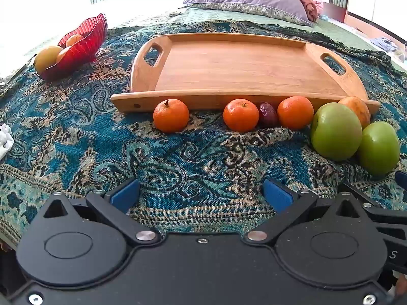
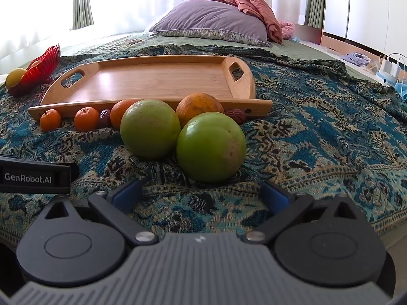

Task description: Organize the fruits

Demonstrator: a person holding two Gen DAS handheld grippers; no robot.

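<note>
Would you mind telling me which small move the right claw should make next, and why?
Probably ease the right claw forward around the nearest green apple: it is open, empty and facing that apple, and the tray holds nothing.

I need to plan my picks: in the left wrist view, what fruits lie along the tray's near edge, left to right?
Small orange mandarin with stem → second orange mandarin → dark red wrinkled date → third orange mandarin → large green apple → second green apple, all before the wooden handled tray.
</note>
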